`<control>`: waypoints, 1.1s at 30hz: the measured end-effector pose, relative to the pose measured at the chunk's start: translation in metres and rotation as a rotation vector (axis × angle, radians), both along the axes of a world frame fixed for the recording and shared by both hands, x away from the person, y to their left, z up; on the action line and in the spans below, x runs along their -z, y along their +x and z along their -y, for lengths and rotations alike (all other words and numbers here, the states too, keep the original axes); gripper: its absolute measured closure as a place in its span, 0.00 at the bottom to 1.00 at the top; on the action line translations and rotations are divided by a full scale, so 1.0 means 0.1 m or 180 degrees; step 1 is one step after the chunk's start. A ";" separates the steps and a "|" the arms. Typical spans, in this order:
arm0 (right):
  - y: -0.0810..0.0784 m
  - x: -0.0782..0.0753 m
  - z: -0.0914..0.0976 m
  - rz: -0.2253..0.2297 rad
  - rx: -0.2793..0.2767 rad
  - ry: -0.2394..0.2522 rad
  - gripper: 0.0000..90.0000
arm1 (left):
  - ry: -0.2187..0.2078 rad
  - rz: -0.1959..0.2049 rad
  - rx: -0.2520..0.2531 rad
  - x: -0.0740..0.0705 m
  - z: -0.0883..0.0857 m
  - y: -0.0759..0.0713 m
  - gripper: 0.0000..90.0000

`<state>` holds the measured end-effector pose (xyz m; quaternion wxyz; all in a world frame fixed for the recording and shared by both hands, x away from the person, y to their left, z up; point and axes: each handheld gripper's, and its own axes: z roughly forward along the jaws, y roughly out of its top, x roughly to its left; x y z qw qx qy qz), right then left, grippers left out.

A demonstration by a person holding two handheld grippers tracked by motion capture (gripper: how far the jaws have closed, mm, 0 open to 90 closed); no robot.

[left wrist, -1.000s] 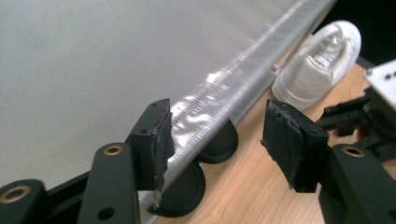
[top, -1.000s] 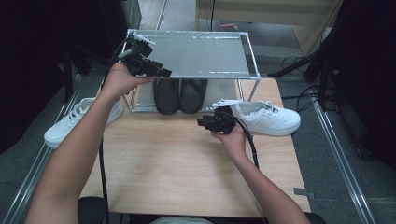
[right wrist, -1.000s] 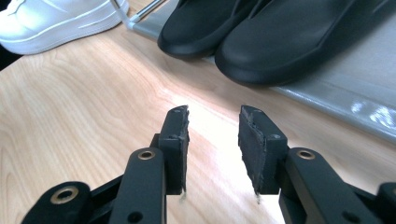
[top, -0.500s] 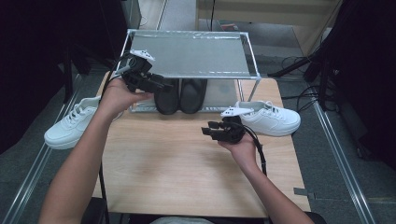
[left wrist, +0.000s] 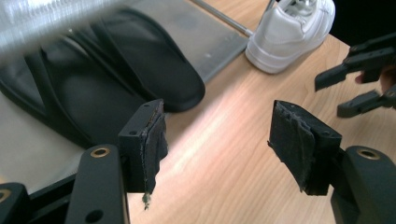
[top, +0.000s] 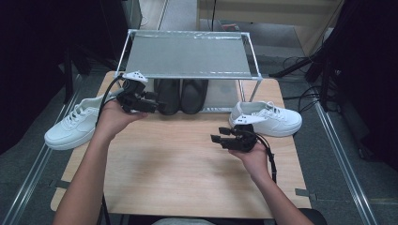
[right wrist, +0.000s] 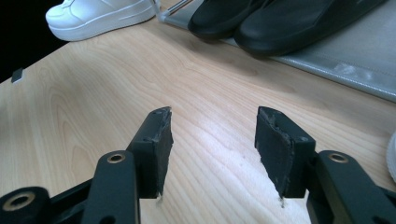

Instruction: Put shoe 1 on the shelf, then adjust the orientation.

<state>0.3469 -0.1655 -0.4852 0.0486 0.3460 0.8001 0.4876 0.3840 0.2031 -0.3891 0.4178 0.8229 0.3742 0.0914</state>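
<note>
Shoes are the work here: a black pair (top: pixel 181 95) sits side by side on the lower shelf of a small metal rack (top: pixel 187 55) at the far edge of a wooden table (top: pixel 178 168), toes toward the person. One white sneaker (top: pixel 77 124) lies on the table just left of the rack, and a second white sneaker (top: pixel 267 119) lies just right of it.

The left gripper (top: pixel 152 107) hovers beside the left black shoe, near the rack's front edge. Its jaws stand wide apart with nothing between them, having just been opening. In the left gripper view the black shoes (left wrist: pixel 107 79) lie ahead and to the left of the jaws. The right gripper (top: pixel 221 137) hangs over bare wood, close to the heel of the right sneaker; its jaws have also just been opening and are empty, as the right gripper view confirms.

The next step is probably picking up a white sneaker. To do it well, each gripper should turn toward its nearer sneaker, keep the jaws wide, and close on the collar or heel, where the shoe is firm and narrow enough to hold.

Count: two black shoes, two white sneakers, one rack, two grippers.
</note>
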 end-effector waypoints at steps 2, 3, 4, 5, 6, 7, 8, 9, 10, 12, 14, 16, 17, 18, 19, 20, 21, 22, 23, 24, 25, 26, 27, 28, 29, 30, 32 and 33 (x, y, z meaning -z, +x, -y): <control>-0.03 0.00 0.04 0.0002 -0.0006 -0.0027 0.52 | -0.0028 -0.0005 -0.0034 0.06 -0.04 -0.04 0.40; -0.05 0.01 0.05 0.0000 -0.0009 -0.0044 0.52 | -0.0033 -0.0013 -0.0051 0.09 -0.06 -0.06 0.40; -0.07 0.02 0.07 -0.0001 -0.0007 -0.0057 0.52 | -0.0030 -0.0019 -0.0056 0.11 -0.07 -0.07 0.40; -0.07 0.02 0.07 0.0001 -0.0012 -0.0064 0.52 | 0.0002 -0.0051 -0.0072 0.14 -0.09 -0.08 0.40; -0.09 0.02 0.09 -0.0027 -0.0001 -0.0080 0.52 | 0.0027 -0.0050 -0.0070 0.15 -0.10 -0.09 0.40; -0.10 0.03 0.09 -0.0026 0.0004 -0.0079 0.52 | 0.0007 -0.0047 -0.0094 0.17 -0.13 -0.12 0.39; -0.12 0.03 0.11 -0.0008 0.0011 -0.0057 0.52 | -0.0008 -0.0052 -0.0108 0.19 -0.15 -0.13 0.39; -0.13 0.03 0.11 0.0008 0.0009 -0.0061 0.52 | -0.0045 -0.0050 -0.0122 0.22 -0.17 -0.17 0.39; -0.14 0.03 0.11 0.0024 -0.0004 -0.0096 0.52 | -0.0043 -0.0041 -0.0128 0.24 -0.19 -0.19 0.39; -0.14 0.04 0.09 0.0061 -0.0025 -0.0148 0.52 | -0.0034 -0.0053 -0.0153 0.27 -0.24 -0.23 0.39; -0.12 0.04 0.07 0.0044 -0.0044 -0.0148 0.51 | -0.0034 -0.0064 -0.0189 0.31 -0.29 -0.25 0.39; -0.10 0.05 0.05 0.0036 -0.0047 -0.0137 0.51 | -0.0030 -0.0087 -0.0215 0.34 -0.33 -0.26 0.39; -0.09 0.06 0.04 0.0041 -0.0055 -0.0151 0.51 | -0.0034 -0.0096 -0.0238 0.35 -0.36 -0.26 0.39; -0.09 0.06 0.03 0.0036 -0.0056 -0.0154 0.51 | -0.0044 -0.0115 -0.0243 0.37 -0.38 -0.26 0.39; -0.08 0.07 0.03 0.0029 -0.0061 -0.0158 0.51 | -0.0040 -0.0123 -0.0263 0.38 -0.41 -0.27 0.39; -0.07 0.08 0.03 0.0020 -0.0056 -0.0158 0.51 | -0.0044 -0.0128 -0.0288 0.40 -0.43 -0.27 0.39; -0.06 0.08 0.03 0.0014 -0.0052 -0.0160 0.51 | -0.0057 -0.0134 -0.0305 0.40 -0.44 -0.27 0.39; -0.06 0.08 0.03 0.0009 -0.0046 -0.0153 0.51 | -0.0069 -0.0131 -0.0315 0.40 -0.47 -0.28 0.39; -0.05 0.09 0.03 0.0000 -0.0031 -0.0150 0.51 | -0.0076 -0.0123 -0.0320 0.41 -0.49 -0.28 0.39; -0.05 0.09 0.03 0.0000 -0.0028 -0.0147 0.51 | -0.0079 -0.0107 -0.0337 0.41 -0.51 -0.29 0.39; -0.05 0.09 0.03 0.0000 -0.0033 -0.0146 0.51 | -0.0094 -0.0107 -0.0348 0.41 -0.53 -0.29 0.39; -0.05 0.09 0.03 -0.0001 -0.0037 -0.0154 0.51 | -0.0102 -0.0108 -0.0359 0.41 -0.55 -0.30 0.39; -0.04 0.09 0.03 -0.0001 -0.0035 -0.0159 0.51 | -0.0111 -0.0102 -0.0377 0.41 -0.57 -0.30 0.39; -0.04 0.09 0.03 -0.0001 -0.0034 -0.0159 0.51 | -0.0112 -0.0101 -0.0395 0.41 -0.59 -0.31 0.39; -0.04 0.09 0.03 0.0002 -0.0035 -0.0156 0.51 | -0.0113 -0.0108 -0.0402 0.41 -0.61 -0.31 0.39; -0.04 0.09 0.03 0.0003 -0.0032 -0.0155 0.51 | -0.0118 -0.0103 -0.0420 0.41 -0.64 -0.31 0.39; -0.04 0.09 0.03 -0.0015 -0.0025 -0.0159 0.51 | -0.0175 -0.0129 -0.0435 0.41 -0.68 -0.32 0.39; -0.03 0.10 0.03 -0.0012 -0.0029 -0.0163 0.51 | -0.0208 -0.0136 -0.0424 0.41 -0.70 -0.32 0.39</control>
